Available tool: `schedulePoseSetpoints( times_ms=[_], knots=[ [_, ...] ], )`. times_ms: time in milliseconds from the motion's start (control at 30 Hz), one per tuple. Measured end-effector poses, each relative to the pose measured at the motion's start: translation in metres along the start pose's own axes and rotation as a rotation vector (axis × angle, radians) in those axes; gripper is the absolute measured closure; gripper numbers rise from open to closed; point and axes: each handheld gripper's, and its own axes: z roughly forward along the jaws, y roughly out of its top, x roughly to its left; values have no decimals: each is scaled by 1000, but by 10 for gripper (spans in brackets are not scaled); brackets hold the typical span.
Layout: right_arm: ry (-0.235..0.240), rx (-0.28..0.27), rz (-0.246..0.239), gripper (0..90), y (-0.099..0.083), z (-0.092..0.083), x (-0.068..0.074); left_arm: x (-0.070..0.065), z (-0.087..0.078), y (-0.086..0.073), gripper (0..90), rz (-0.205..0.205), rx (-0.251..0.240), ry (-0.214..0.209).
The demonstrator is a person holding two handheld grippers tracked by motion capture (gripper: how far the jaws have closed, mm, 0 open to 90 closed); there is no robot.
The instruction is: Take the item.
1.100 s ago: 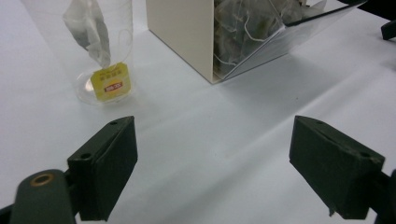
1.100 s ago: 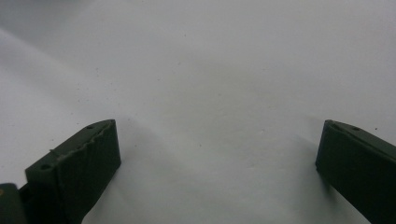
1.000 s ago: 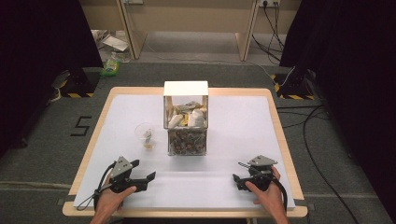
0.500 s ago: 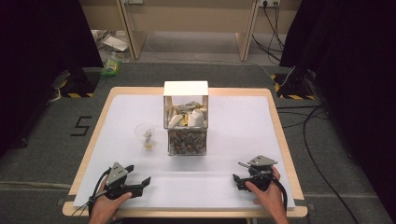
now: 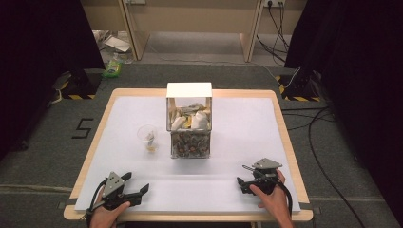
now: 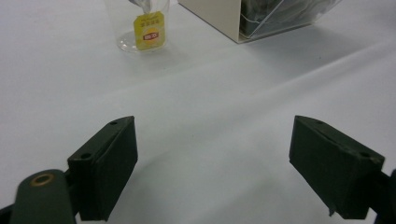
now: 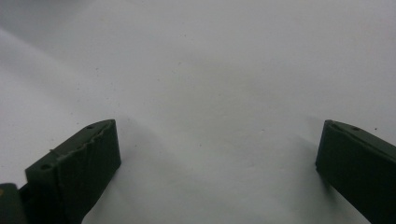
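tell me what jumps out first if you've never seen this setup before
The eye lands on the clear box with a white lid at the middle of the white table, packed with sachets and small packets. Just left of it stands a clear plastic cup with a yellow-tagged tea bag inside. At the near edge, the left gripper and right gripper rest on the sheet, both with jaws wide open and nothing between them.

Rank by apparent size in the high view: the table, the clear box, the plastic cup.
1. table, by far the largest.
2. clear box, mid-sized.
3. plastic cup, smallest, standing just left of the box.
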Motion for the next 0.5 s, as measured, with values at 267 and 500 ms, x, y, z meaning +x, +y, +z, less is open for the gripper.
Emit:
schedulePoseSetpoints(
  times_ms=[267, 500],
  knots=[
    [0, 0, -1, 5, 0, 0, 0, 1, -6, -5, 149, 6, 16, -4],
    [0, 0, -1, 5, 0, 0, 0, 0, -10, -9, 149, 21, 39, 0]
  ],
)
